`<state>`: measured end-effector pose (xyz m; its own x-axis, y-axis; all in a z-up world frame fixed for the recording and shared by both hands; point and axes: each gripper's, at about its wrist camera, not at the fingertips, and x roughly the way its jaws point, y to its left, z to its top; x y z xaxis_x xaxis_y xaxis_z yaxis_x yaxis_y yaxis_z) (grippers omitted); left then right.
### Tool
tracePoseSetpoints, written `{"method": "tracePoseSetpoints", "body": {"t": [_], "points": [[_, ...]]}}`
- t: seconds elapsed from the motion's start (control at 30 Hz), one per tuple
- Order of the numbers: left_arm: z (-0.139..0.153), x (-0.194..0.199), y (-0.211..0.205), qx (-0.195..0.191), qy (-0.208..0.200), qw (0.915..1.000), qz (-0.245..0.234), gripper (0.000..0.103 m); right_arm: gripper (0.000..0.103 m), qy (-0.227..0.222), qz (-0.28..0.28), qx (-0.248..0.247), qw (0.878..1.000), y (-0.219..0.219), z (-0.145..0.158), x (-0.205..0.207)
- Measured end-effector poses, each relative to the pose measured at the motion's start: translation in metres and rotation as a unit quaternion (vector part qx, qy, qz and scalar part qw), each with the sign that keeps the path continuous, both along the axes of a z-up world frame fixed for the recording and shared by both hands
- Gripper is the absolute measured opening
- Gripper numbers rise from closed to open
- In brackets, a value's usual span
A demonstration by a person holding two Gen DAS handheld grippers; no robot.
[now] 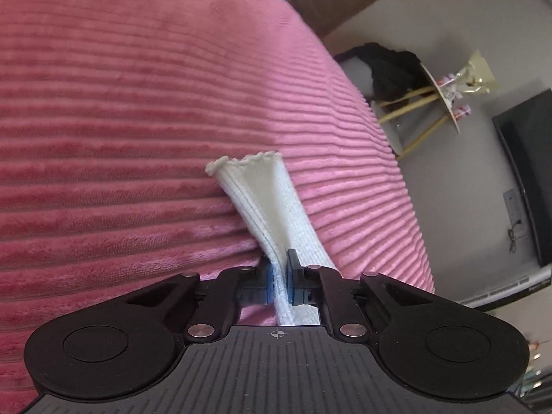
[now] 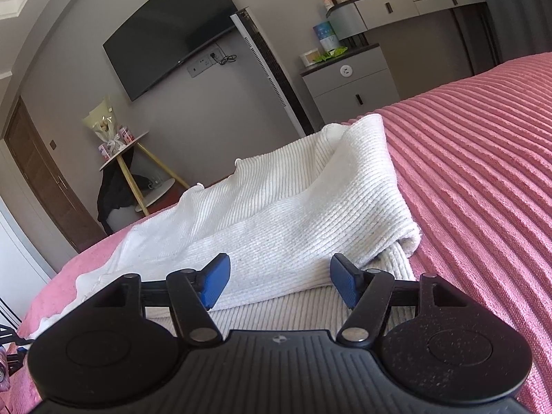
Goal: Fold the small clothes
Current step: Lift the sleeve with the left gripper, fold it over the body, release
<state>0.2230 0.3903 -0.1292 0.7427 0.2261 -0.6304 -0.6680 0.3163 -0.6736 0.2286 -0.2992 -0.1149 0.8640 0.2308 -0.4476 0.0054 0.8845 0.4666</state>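
Left gripper (image 1: pixel 280 276) clamped tight on a bunched strip of the white knit garment (image 1: pixel 265 200), jaws pinched nearly together with the fabric squeezed between the blue pads. Frilled cuff (image 1: pixel 245 162) fanned out ahead, resting against the pink ribbed bedspread (image 1: pixel 138 103). Looks like a sleeve end, though hard to be sure from this angle.

Over on the right: right gripper (image 2: pixel 278 281) hovering with jaws spread wide, nothing between them, poised just above the rumpled white knit garment (image 2: pixel 293 207) sprawled across the bedspread (image 2: pixel 483 172). One part already lapped over in a loose roll near the far edge.

Risks from here, as a guess: a thin pinch like that on the left could slip free if pulled sharply, dropping the sleeve short of its fold line. Stretchy ribbed knit likely to drag the whole body along rather than fold cleanly unless pinned by the right. Plush bedspread could snag and bunch the underside. Closing the right too deep might grab two layers and undo the existing fold.
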Motion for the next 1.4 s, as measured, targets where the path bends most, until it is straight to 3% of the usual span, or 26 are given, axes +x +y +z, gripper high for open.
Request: {"method": "tracePoseSetpoints", "body": {"t": [0.17, 0.27, 0.43, 0.57, 0.7, 0.87, 1.03, 1.1, 1.17, 1.27, 1.4], "points": [[0.05, 0.005, -0.024, 0.074, -0.045, 0.9954, -0.04, 0.008, 0.065, -0.002, -0.002, 0.012, 1.0, -0.005, 0.002, -0.001], [0.088, 0.01, -0.053, 0.112, -0.088, 0.9862, -0.084, 0.008, 0.065, -0.006, -0.006, 0.02, 1.0, -0.008, 0.004, -0.002], [0.147, 0.023, -0.129, 0.168, -0.146, 0.9575, -0.183, 0.008, 0.065, -0.011, -0.012, 0.031, 0.999, -0.012, 0.007, -0.004], [0.165, 0.04, -0.199, 0.173, -0.173, 0.9339, -0.261, 0.008, 0.065, -0.019, -0.017, 0.043, 0.999, -0.015, 0.01, -0.008], [0.159, 0.057, -0.283, 0.21, -0.164, 0.9002, -0.345, 0.009, 0.065, -0.023, -0.021, 0.055, 0.998, -0.02, 0.011, -0.01], [0.117, 0.067, -0.373, 0.243, -0.123, 0.8616, -0.428, 0.009, 0.065, -0.02, -0.022, 0.067, 0.997, -0.023, 0.009, -0.011], [0.068, 0.067, -0.43, 0.263, -0.042, 0.8283, -0.493, 0.01, 0.065, -0.013, -0.02, 0.08, 0.996, -0.025, 0.006, -0.008], [0.055, 0.065, -0.439, 0.269, -0.015, 0.8177, -0.509, 0.021, 0.065, -0.011, -0.019, 0.081, 0.996, -0.025, 0.004, -0.008], [0.05, 0.059, -0.437, 0.271, -0.004, 0.8129, -0.516, 0.027, 0.065, -0.009, -0.019, 0.083, 0.996, -0.025, 0.003, -0.007], [0.06, 0.039, -0.428, 0.288, -0.025, 0.8056, -0.517, 0.038, 0.065, -0.009, -0.019, 0.082, 0.996, -0.024, 0.004, -0.007], [0.07, 0.01, -0.408, 0.301, -0.027, 0.809, -0.504, 0.045, 0.065, -0.009, -0.013, 0.072, 0.997, -0.019, 0.006, -0.007]]}}
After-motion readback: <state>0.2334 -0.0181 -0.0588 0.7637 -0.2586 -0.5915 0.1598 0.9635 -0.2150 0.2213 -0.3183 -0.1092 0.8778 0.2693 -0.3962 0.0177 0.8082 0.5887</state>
